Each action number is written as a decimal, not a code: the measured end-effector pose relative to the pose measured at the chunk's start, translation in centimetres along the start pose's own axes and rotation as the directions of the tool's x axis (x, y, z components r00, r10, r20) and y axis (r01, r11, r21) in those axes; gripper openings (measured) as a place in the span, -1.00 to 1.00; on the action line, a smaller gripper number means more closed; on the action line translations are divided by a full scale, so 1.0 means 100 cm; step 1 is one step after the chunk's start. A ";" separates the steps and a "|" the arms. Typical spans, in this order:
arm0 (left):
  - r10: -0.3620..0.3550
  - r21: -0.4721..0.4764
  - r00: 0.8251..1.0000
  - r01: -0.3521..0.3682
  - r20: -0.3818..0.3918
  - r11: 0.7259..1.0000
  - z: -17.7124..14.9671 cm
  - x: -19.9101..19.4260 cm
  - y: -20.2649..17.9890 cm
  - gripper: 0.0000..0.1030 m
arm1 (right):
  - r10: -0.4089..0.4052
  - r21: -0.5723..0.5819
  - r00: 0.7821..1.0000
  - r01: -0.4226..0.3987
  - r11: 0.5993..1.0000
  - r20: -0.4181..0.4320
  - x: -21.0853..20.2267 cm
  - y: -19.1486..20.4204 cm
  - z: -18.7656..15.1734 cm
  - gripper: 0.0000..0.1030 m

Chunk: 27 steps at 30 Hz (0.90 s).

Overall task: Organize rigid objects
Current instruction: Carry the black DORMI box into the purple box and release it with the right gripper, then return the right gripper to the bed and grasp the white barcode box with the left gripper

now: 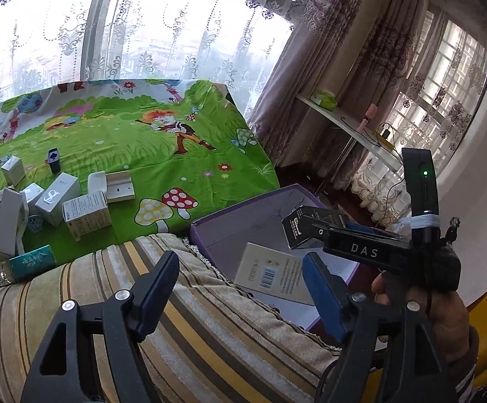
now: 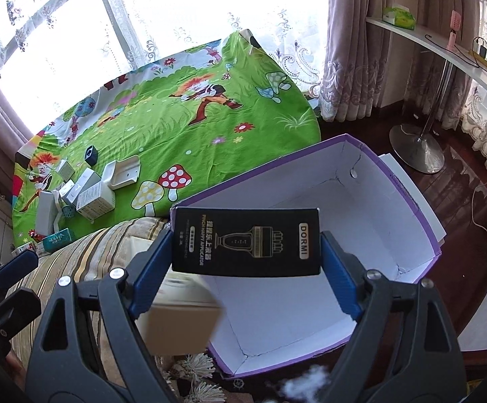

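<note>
My right gripper (image 2: 246, 262) is shut on a black DORMI box (image 2: 246, 241) and holds it flat above the open purple bin (image 2: 424, 221) with a white inside. A beige box (image 2: 179, 322) lies in the bin below it. In the left wrist view the right gripper (image 1: 313, 235) holds the black box (image 1: 313, 223) over the purple bin (image 1: 243, 215), where the beige box (image 1: 270, 272) lies. My left gripper (image 1: 240, 288) is open and empty above the striped cushion (image 1: 193, 329). Several small boxes (image 1: 58, 201) lie on the green cartoon sheet (image 1: 162, 144).
A pile of small boxes (image 2: 89, 191) sits at the left of the green sheet (image 2: 209, 134). A white shelf table (image 2: 444, 53) with a metal foot (image 2: 418, 147) stands at the right on the dark wood floor. Lace curtains hang behind.
</note>
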<state>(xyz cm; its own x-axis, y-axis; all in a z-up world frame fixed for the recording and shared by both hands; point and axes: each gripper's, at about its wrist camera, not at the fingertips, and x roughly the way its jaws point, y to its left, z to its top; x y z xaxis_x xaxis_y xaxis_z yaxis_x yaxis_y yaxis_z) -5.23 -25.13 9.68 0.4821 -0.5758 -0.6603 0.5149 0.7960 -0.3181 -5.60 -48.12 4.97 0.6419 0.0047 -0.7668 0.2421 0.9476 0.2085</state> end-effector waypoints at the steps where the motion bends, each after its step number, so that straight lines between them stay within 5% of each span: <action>1: 0.004 -0.002 1.000 -0.004 0.001 1.000 0.000 -0.001 0.002 0.49 | -0.002 -0.002 1.000 0.002 1.000 0.001 0.000 0.001 0.000 0.69; 8: 0.037 -0.037 0.999 -0.036 0.021 0.999 -0.005 -0.014 0.020 0.49 | -0.065 -0.002 0.997 0.065 0.998 0.036 -0.006 -0.001 0.000 0.91; 15: 0.093 -0.128 0.994 -0.086 0.055 0.988 -0.012 -0.035 0.056 0.50 | -0.081 0.010 0.993 0.080 0.997 0.087 -0.016 -0.003 0.003 0.91; 27: 0.263 -0.235 0.962 -0.239 0.075 0.942 -0.033 -0.069 0.117 0.50 | -0.023 -0.083 0.991 0.034 0.996 0.133 -0.029 0.040 0.005 0.98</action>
<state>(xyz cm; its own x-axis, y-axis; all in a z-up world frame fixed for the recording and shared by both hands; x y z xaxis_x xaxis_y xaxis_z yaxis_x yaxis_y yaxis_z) -4.92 -11.24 8.30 0.6524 -0.3587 -0.6676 0.2031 0.9314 -0.3020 -6.08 -44.49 8.35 0.7273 -0.0598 -0.6837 0.2025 0.9705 0.1306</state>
